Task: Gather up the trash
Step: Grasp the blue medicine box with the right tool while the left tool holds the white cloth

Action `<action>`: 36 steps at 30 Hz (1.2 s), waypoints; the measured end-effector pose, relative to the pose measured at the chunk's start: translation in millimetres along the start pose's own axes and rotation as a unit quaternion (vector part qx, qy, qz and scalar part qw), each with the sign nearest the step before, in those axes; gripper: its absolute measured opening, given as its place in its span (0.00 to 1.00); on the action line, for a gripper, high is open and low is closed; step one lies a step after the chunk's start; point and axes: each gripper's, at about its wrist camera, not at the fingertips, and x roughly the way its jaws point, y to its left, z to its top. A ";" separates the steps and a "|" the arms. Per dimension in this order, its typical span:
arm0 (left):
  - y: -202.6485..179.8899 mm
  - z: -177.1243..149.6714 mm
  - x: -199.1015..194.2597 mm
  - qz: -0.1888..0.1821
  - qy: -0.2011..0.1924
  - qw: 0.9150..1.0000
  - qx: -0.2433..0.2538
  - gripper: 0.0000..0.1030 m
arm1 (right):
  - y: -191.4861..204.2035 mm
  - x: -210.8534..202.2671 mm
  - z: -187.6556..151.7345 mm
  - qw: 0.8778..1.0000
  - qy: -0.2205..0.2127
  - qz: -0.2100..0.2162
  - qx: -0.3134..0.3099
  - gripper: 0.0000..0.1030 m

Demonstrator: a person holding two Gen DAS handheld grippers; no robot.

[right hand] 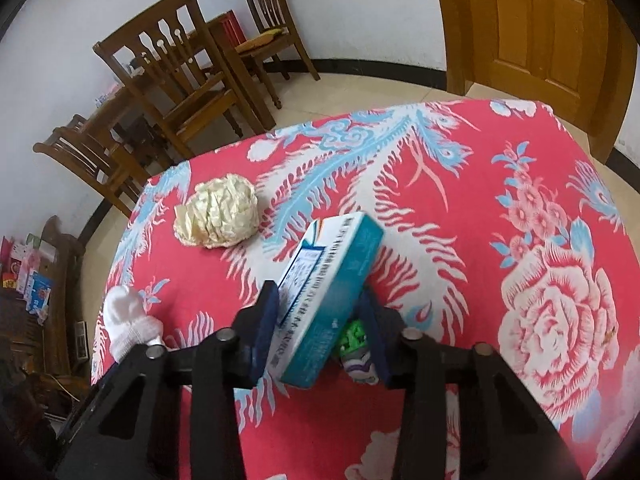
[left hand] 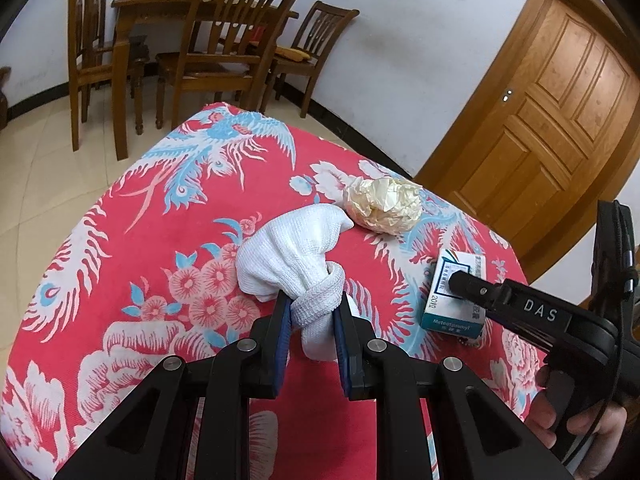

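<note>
My left gripper [left hand: 313,305] is shut on the knot of a white knotted cloth [left hand: 292,256] that rests on the red flowered tablecloth [left hand: 120,240]. My right gripper [right hand: 318,304] is shut on a teal and white medicine box [right hand: 328,292], tilted just above the cloth; it also shows in the left wrist view [left hand: 454,300]. A crumpled cream paper ball [left hand: 384,204] lies behind the box, loose on the table [right hand: 218,212]. A small green and purple wrapper [right hand: 356,344] lies under the box by my right finger. The white cloth shows at the left in the right wrist view [right hand: 128,320].
The table's far edge drops to a tiled floor [left hand: 48,160]. Wooden chairs [left hand: 224,48] and a wooden table [left hand: 160,8] stand beyond. A wooden door [left hand: 552,120] is at the right. A low shelf with packets [right hand: 32,280] stands at the left.
</note>
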 end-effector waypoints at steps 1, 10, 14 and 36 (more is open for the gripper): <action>0.0 0.0 0.2 0.000 0.001 1.000 0.000 0.20 | 1.0 -1.5 0.8 1.000 -0.005 0.002 -0.002 0.34; -1.3 -1.0 1.1 0.000 0.001 1.000 0.003 0.20 | -2.3 -37.0 -4.3 0.999 -0.045 0.023 0.006 0.25; -4.2 -1.1 -1.4 -0.005 0.000 1.000 0.006 0.20 | -8.0 -60.3 -9.7 0.997 -0.058 0.038 0.020 0.25; -69.6 -18.3 -56.3 -0.067 -0.004 0.995 0.069 0.20 | -56.9 -161.9 -61.9 0.991 -0.100 0.068 0.057 0.25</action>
